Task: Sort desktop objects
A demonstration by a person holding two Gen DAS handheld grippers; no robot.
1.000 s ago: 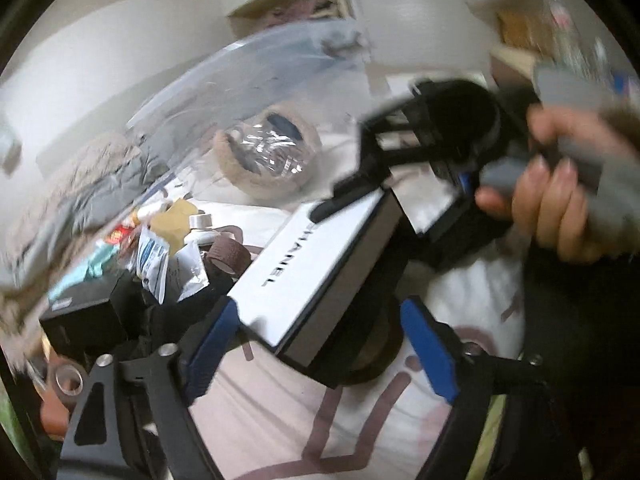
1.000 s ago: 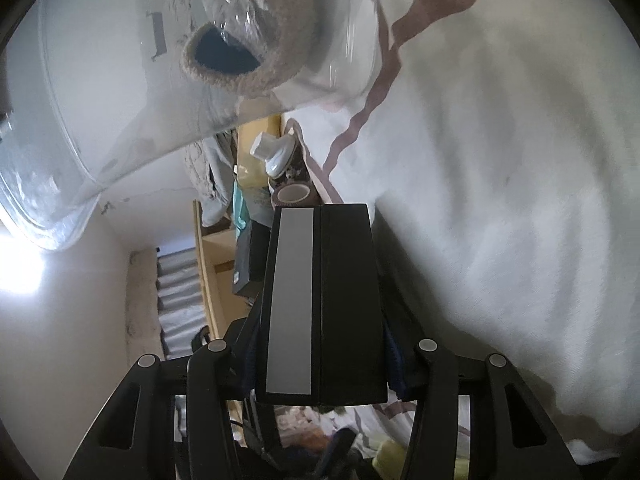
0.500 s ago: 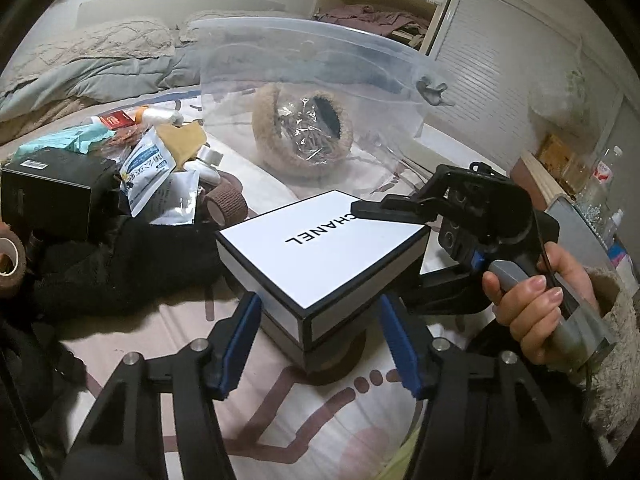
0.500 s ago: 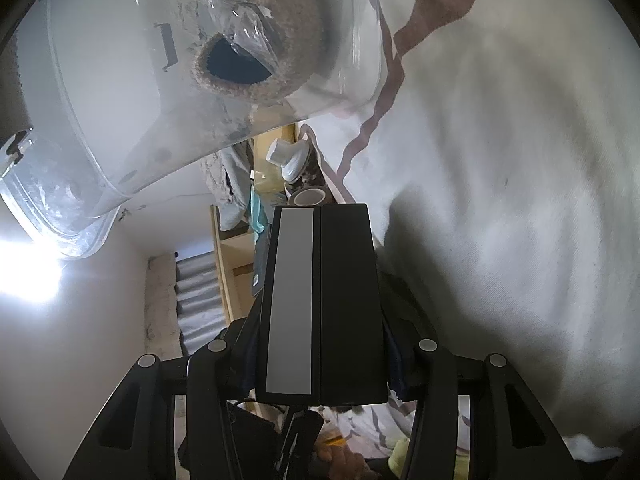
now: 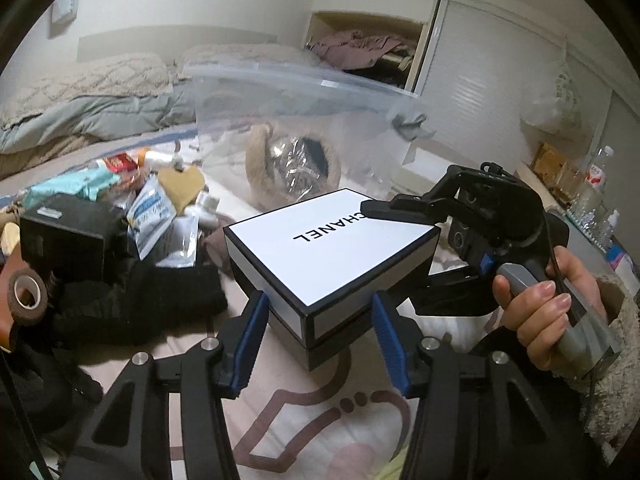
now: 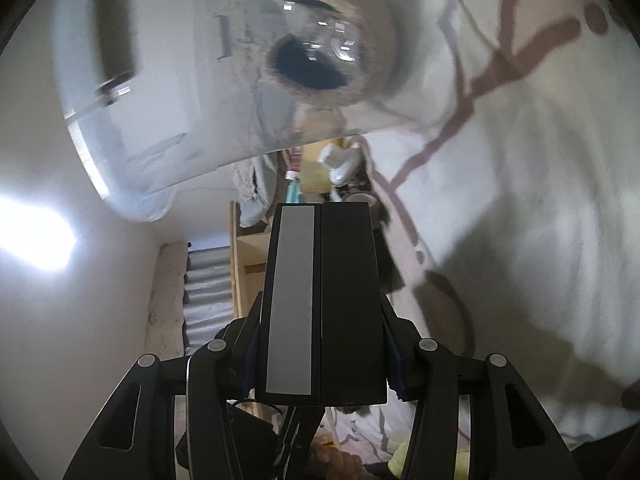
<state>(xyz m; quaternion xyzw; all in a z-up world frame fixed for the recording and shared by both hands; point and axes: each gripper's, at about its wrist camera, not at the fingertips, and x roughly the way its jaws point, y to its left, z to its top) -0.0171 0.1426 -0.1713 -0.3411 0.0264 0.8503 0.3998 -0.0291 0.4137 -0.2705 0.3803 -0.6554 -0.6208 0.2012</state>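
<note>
One view shows box (image 5: 332, 252) lid; other, box edge only.

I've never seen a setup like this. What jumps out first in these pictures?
The white, black-edged box lettered CHANEL stands out in mid-frame, clamped at its far end by the right claw in a person's hand. The left claw, its blue pads closing, flanks the box's near corner. Behind the box stands a clear plastic bag with a fuzzy tan ring inside; a heap of packets and bottles lies to the left.

Rumpled grey duvet (image 5: 100, 120), open wardrobe (image 5: 360, 48), slatted closet door (image 5: 500, 76).
</note>
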